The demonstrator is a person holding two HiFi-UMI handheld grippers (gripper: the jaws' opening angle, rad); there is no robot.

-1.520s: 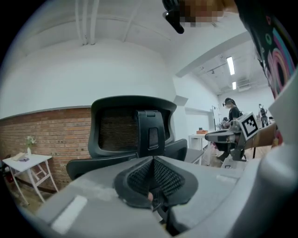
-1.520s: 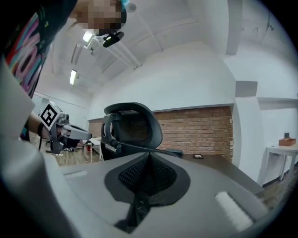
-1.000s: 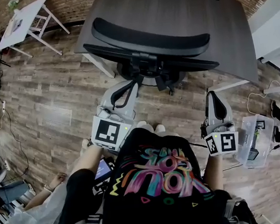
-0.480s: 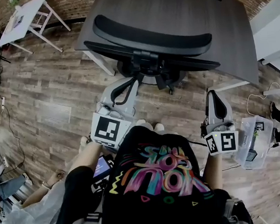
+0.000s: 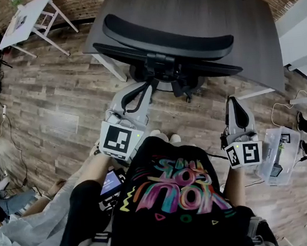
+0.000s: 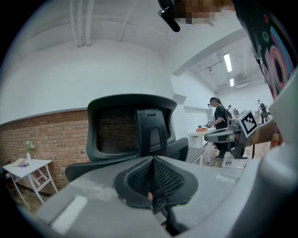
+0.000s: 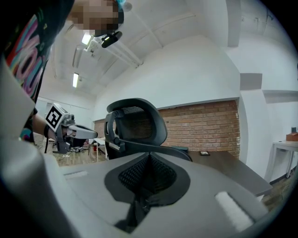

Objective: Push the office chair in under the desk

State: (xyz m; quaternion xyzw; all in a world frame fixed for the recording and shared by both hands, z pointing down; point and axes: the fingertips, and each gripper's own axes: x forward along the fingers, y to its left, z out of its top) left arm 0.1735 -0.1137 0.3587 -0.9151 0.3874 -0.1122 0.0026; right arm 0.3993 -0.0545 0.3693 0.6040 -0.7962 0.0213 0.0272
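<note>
Facing the worktop (image 5: 196,11), office chair (image 5: 167,42) stands at its near edge, backrest's long axis running left-right | left tongs (image 5: 146,90) closed, empty, just behind backrest | right tongs (image 5: 234,103) closed, empty, apart from chair

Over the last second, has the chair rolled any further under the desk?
No. The chair lines up with the desk edge just as it did a second ago, its seat already tucked beneath.

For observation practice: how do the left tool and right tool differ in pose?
The left tool slants toward the black mesh office chair; the right tool points straight ahead. The left tool is behind the chair's middle, the right tool behind its right end. Both shut, empty.
</note>
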